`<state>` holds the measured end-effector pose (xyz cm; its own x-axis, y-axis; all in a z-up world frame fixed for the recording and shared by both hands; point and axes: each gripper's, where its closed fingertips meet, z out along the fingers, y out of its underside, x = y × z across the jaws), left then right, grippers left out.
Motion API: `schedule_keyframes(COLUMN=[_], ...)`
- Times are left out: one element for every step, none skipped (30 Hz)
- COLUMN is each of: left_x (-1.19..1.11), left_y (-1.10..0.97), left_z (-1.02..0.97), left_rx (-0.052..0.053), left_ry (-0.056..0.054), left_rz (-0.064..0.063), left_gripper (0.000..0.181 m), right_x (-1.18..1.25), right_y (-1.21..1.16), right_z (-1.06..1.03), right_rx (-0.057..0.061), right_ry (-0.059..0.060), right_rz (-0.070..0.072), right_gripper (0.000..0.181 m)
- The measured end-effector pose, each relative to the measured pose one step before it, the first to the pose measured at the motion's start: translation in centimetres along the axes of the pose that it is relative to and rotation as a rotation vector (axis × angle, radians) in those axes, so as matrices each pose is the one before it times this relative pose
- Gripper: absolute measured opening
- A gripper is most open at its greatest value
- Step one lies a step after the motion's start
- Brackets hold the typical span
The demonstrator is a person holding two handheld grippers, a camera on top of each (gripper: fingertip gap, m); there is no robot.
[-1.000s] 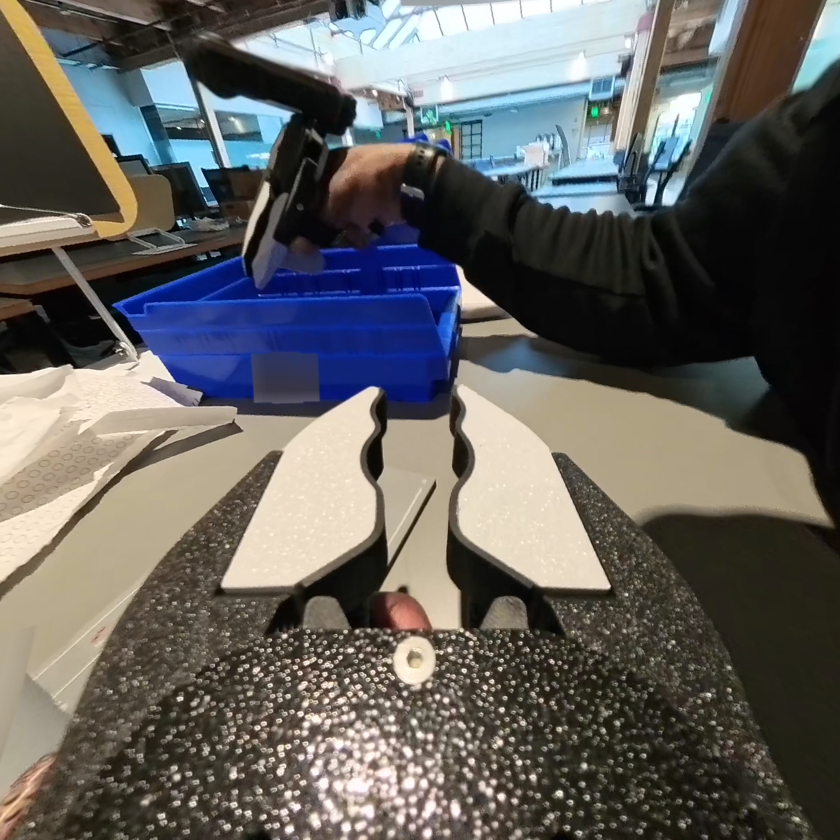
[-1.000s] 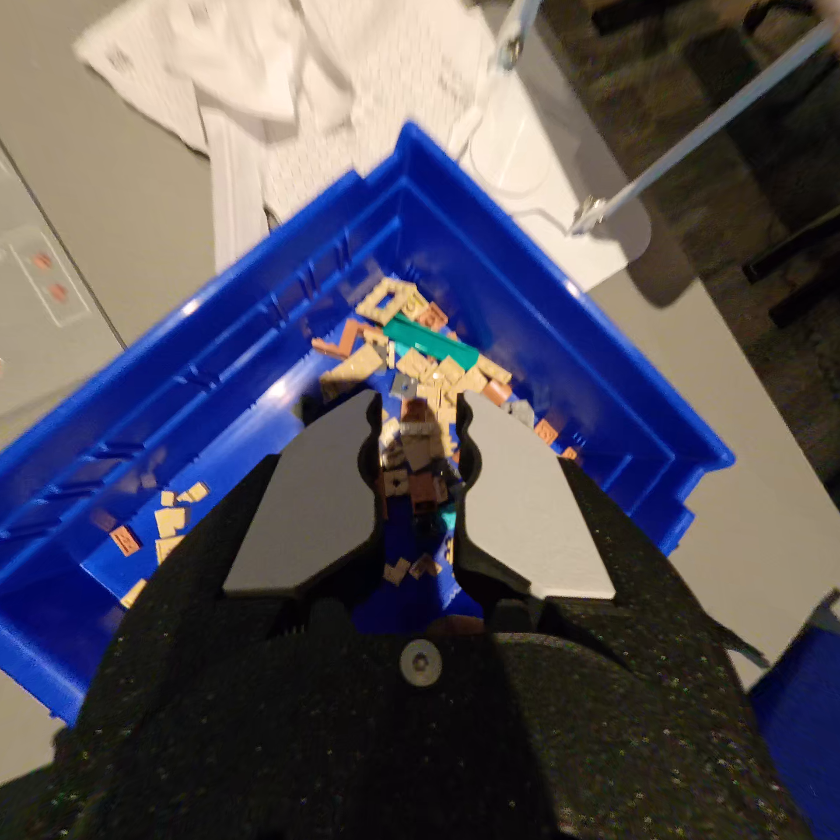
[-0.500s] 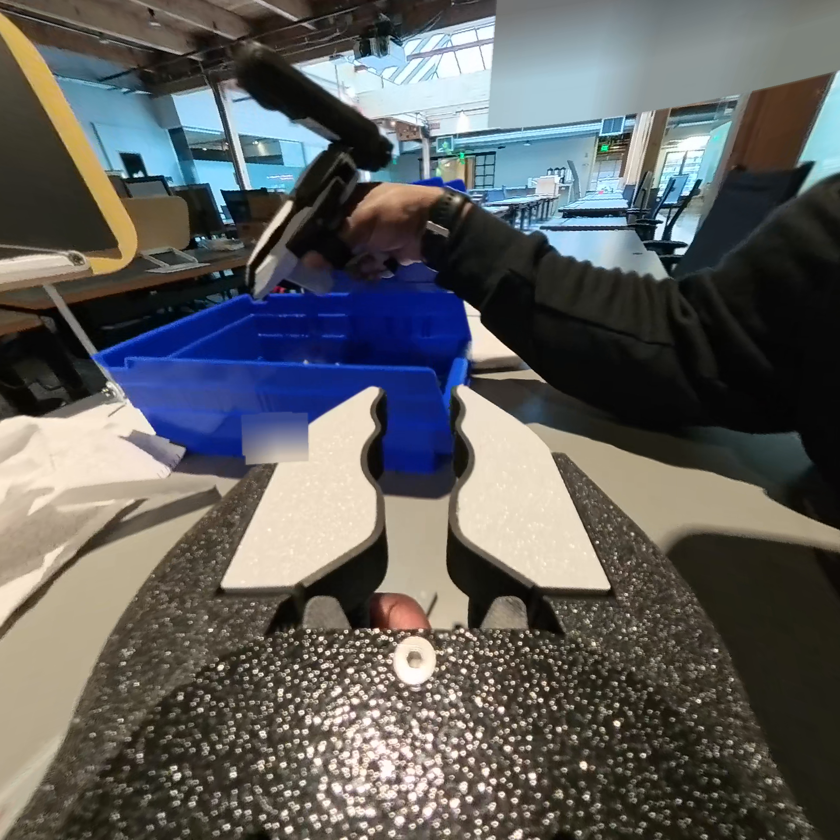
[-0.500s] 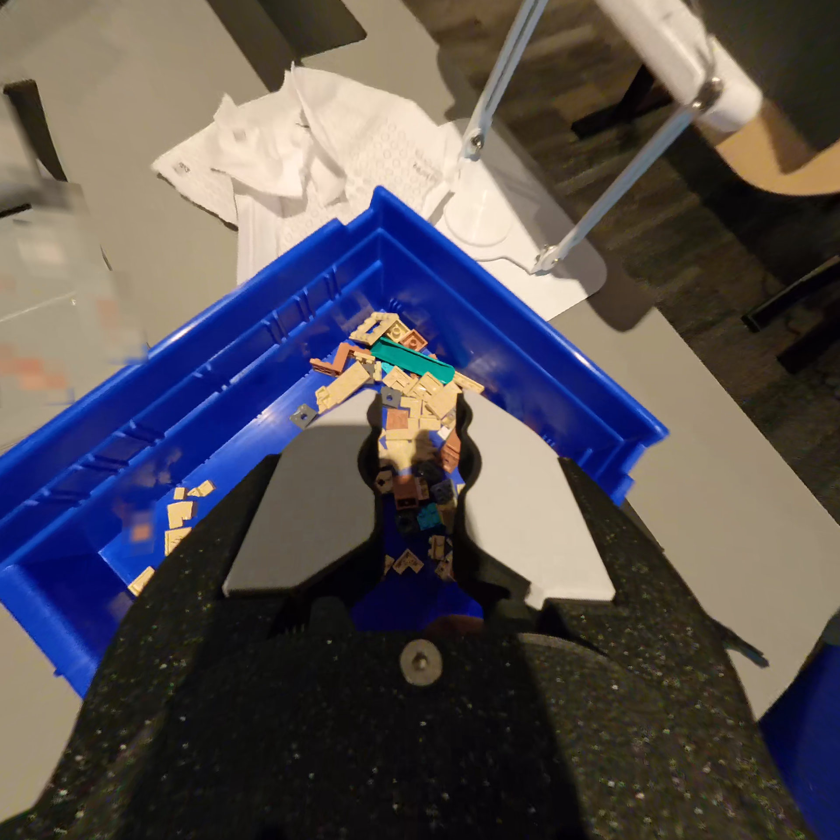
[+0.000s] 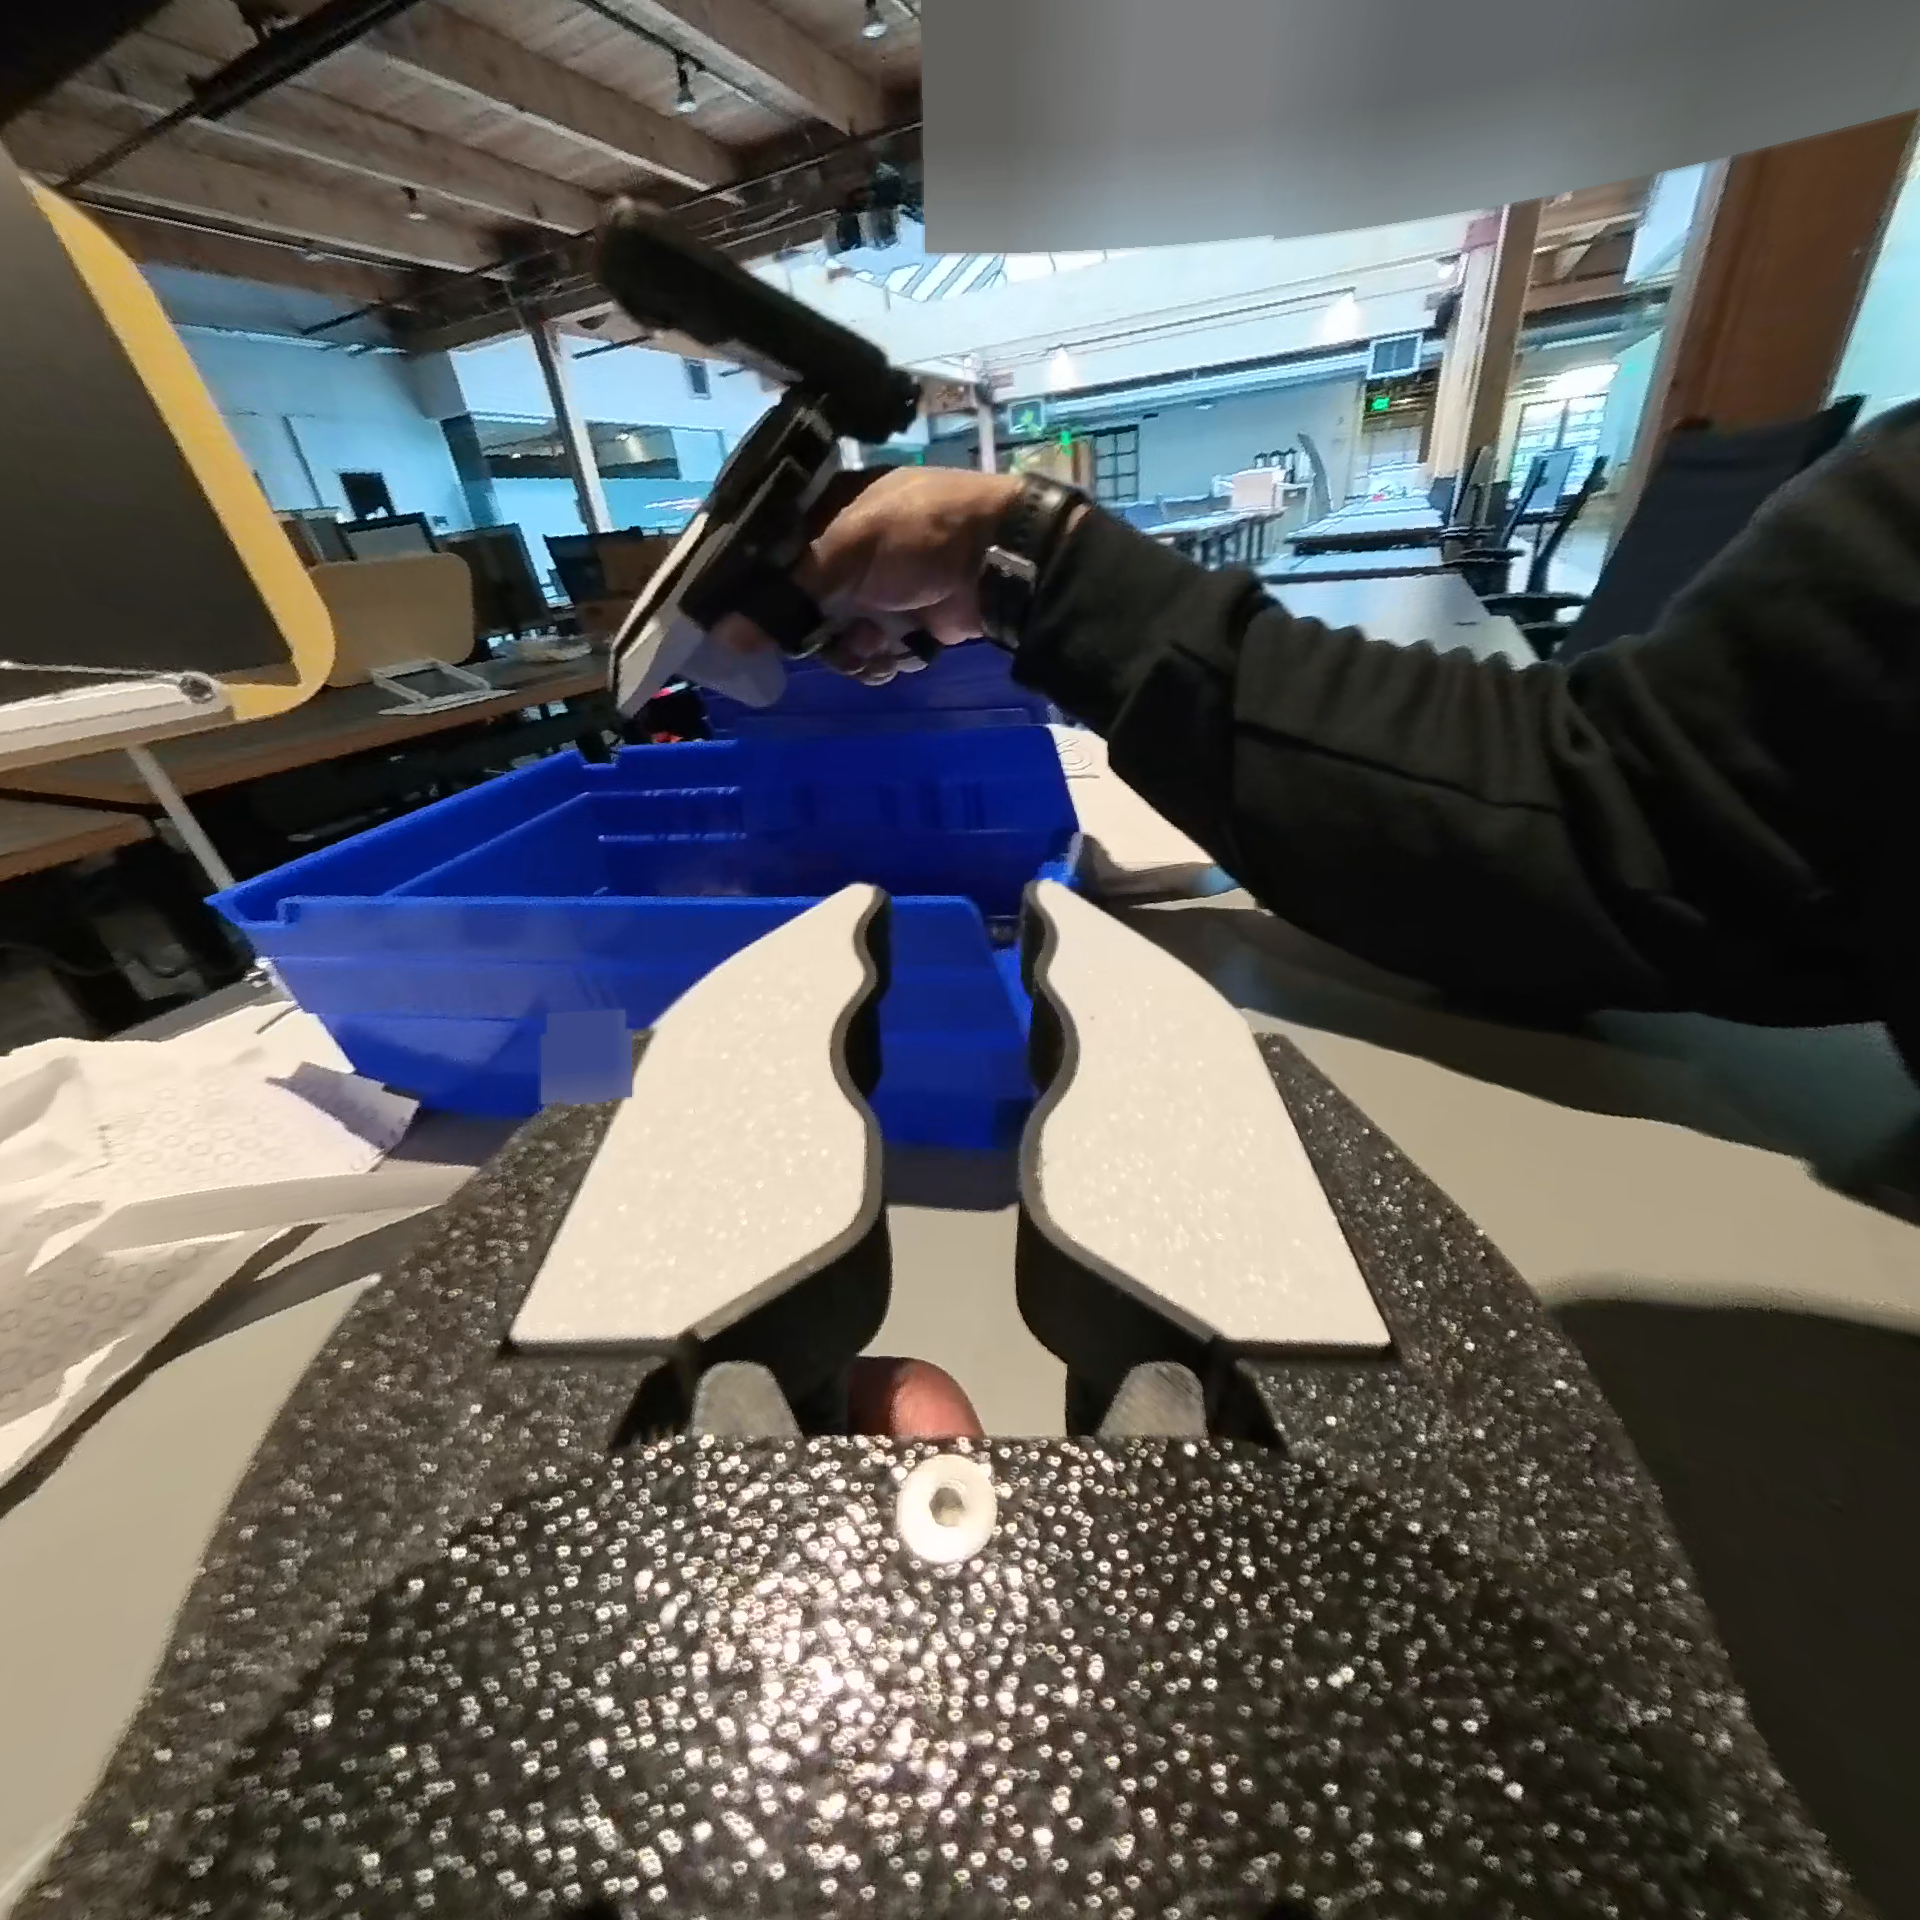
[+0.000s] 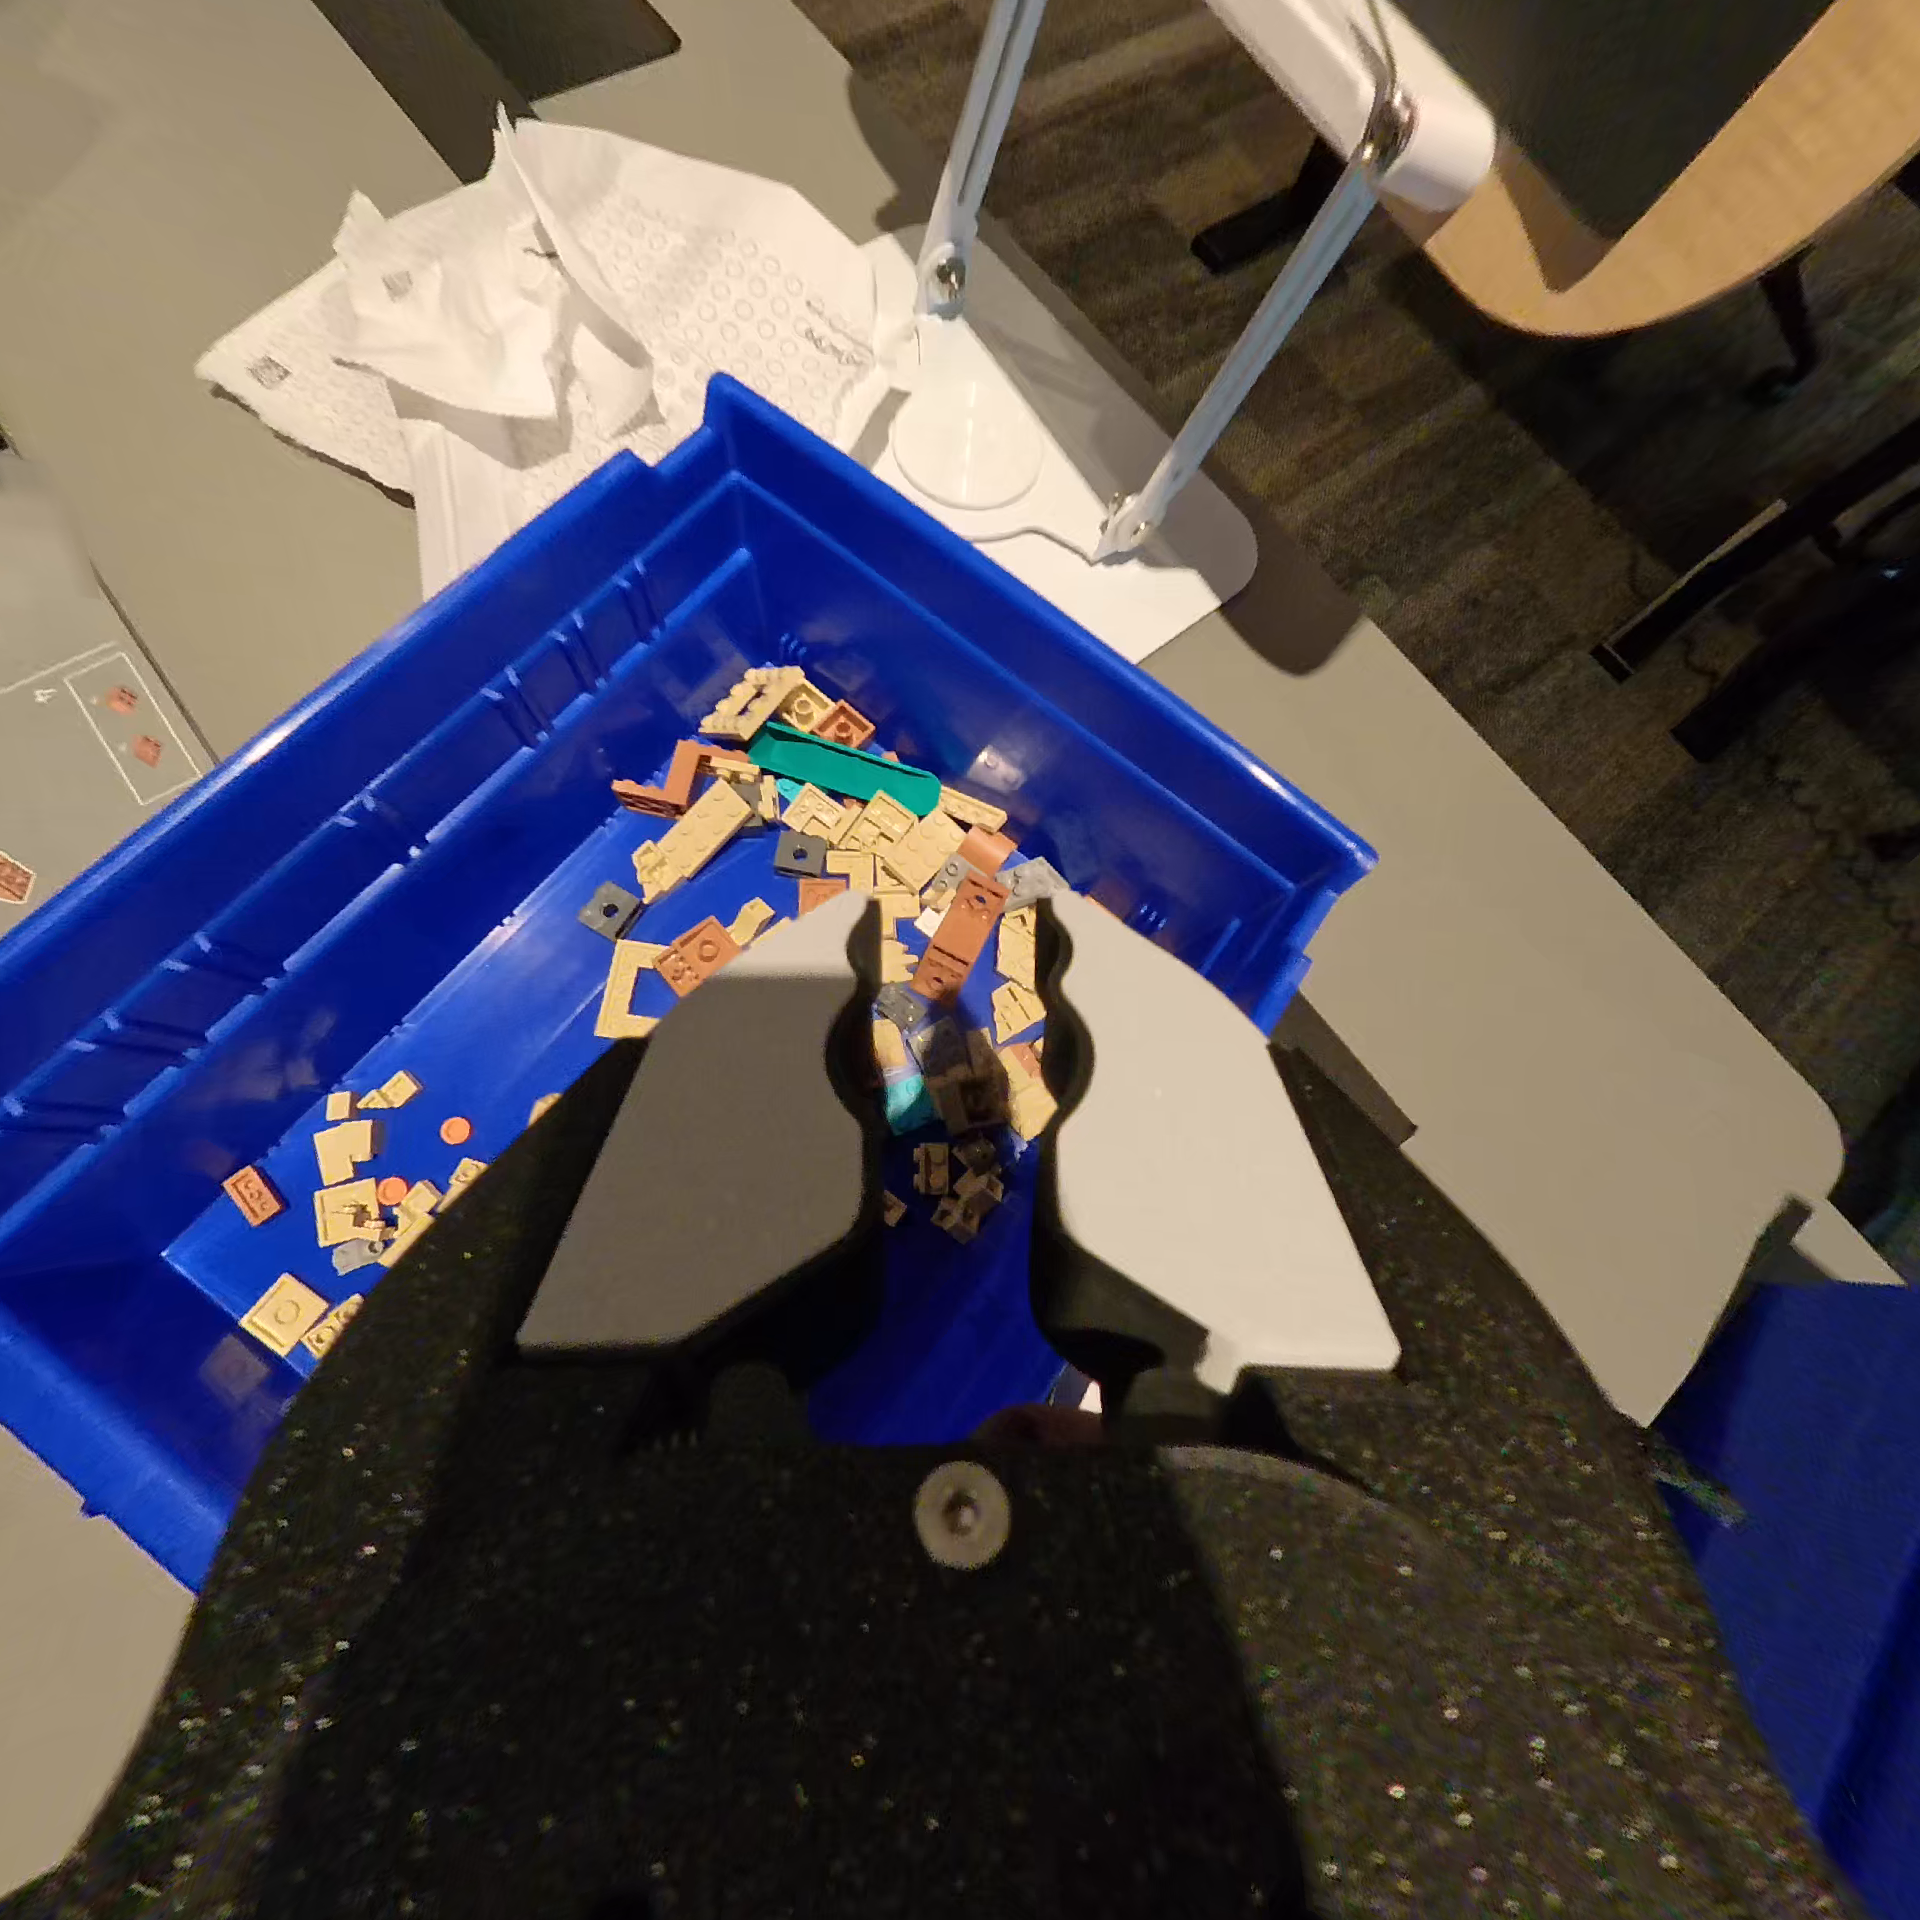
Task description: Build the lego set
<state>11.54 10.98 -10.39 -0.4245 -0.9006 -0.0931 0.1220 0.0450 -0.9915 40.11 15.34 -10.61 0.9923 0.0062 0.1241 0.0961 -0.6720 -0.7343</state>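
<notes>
A blue bin holds several loose lego pieces: tan, brown and grey plates and one long teal piece. My right gripper is open and empty. It hangs above the bin and points down at the pile. In the left wrist view the same bin stands ahead on the grey table, and the right gripper, held by a hand, hovers above its far side. My left gripper is open and empty, low over the table in front of the bin.
Crumpled white paper bags lie beyond the bin, and also at the left in the left wrist view. A white lamp base stands by the bin's far corner. An instruction sheet lies at the left. A second blue bin is at the lower right.
My right gripper has lifted up out of the bin, still open and empty. My left gripper has tilted up and moved closer to the bin.
</notes>
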Motion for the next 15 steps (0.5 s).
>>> schedule_keyframes(left_x=[0.281, 0.267, 0.206, 0.135, 0.070, 0.019, -0.020, -0.041, -0.060, -0.061, -0.033, -0.025, 0.000, -0.010, 0.000], left_y=[-0.069, 0.004, 0.087, 0.150, 0.159, 0.122, 0.085, 0.051, -0.001, -0.029, -0.009, 0.013, 0.009, 0.019, 0.005], left_z=[-0.074, -0.072, -0.073, -0.069, -0.053, -0.062, -0.046, -0.028, -0.016, -0.015, -0.019, 0.000, 0.004, -0.006, 0.001], left_rx=[0.0009, -0.0008, -0.0016, -0.0045, -0.0049, -0.0025, -0.0021, -0.0004, 0.0016, 0.0036, 0.0025, 0.0001, -0.0006, 0.0000, 0.0002], left_ry=[0.0058, 0.0058, 0.0032, 0.0009, -0.0008, -0.0016, -0.0015, -0.0006, -0.0011, -0.0013, -0.0007, -0.0004, 0.0003, -0.0009, -0.0009], left_rz=[0.0010, 0.0026, 0.0037, 0.0047, 0.0065, 0.0047, -0.0002, -0.0040, -0.0073, -0.0081, -0.0064, -0.0034, 0.0000, 0.0018, 0.0017], left_gripper=[0.023, 0.023, 0.023, 0.022, 0.022, 0.022, 0.022, 0.022, 0.022, 0.022, 0.022, 0.022, 0.022, 0.022, 0.022], right_x=[0.014, 0.014, 0.010, 0.002, -0.015, 0.006, 0.003, 0.017, 0.030, 0.015, -0.001, -0.021, -0.022, 0.002, 0.046], right_y=[0.132, 0.149, 0.151, 0.134, 0.090, 0.051, 0.020, 0.011, -0.002, 0.006, -0.006, -0.015, 0.004, 0.025, 0.055], right_z=[0.095, 0.092, 0.071, 0.056, 0.007, -0.024, -0.056, -0.080, -0.083, -0.091, -0.083, -0.067, -0.033, 0.002, 0.024], right_rx=[-0.0092, -0.0102, -0.0100, -0.0094, -0.0062, -0.0030, -0.0010, 0.0004, 0.0009, 0.0008, 0.0011, 0.0016, 0.0003, -0.0018, -0.0029], right_ry=[0.0020, 0.0026, 0.0029, 0.0015, 0.0012, 0.0010, -0.0001, -0.0004, 0.0007, -0.0003, -0.0013, -0.0018, -0.0023, -0.0010, 0.0012], right_rz=[-0.0016, -0.0035, -0.0037, -0.0035, -0.0036, -0.0019, -0.0002, 0.0006, 0.0010, 0.0012, 0.0003, -0.0008, -0.0008, -0.0008, -0.0008], right_gripper=[0.027, 0.027, 0.026, 0.026, 0.026, 0.026, 0.026, 0.026, 0.026, 0.026, 0.026, 0.026, 0.026, 0.026, 0.026])
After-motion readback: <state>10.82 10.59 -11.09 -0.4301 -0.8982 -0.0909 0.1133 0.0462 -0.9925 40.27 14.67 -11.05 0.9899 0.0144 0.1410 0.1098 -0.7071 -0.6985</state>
